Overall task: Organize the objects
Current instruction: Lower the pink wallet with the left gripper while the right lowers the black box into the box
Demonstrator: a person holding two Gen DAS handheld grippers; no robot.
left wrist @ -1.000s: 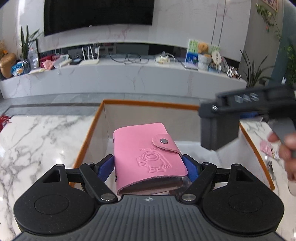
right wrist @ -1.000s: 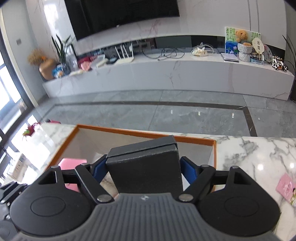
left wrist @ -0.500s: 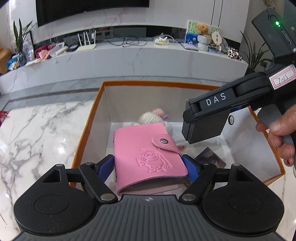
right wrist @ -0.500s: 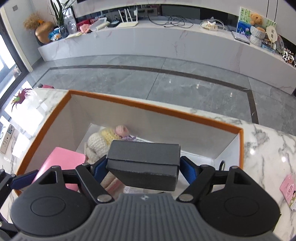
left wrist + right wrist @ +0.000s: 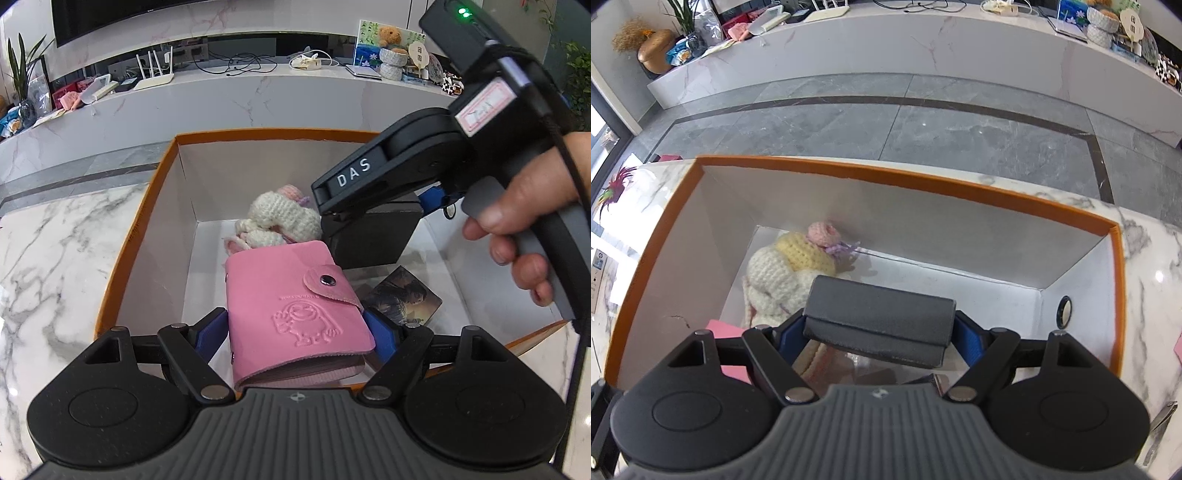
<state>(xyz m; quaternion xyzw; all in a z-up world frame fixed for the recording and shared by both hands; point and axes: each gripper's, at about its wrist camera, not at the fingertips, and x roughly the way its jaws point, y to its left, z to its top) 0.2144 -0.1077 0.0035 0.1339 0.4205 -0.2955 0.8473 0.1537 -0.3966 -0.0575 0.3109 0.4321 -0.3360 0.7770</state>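
Orange-rimmed white cardboard box, open-topped, standing on white marble tabletop. Contents: cream crocheted yarn doll with pink topknot in the far left corner; dark printed picture card flat on the floor near the front edge.

Left gripper: jaws clamped on pink snap-button card wallet with embossed cartoon figure, held over the box's front edge.

Right gripper: jaws clamped on dark grey rectangular felt case, held inside the box just beside the doll; a hand grasps its handle.

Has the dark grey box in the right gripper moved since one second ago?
Yes. In the left wrist view, the dark grey box has come down from above the orange-rimmed box's rim to inside its walls.
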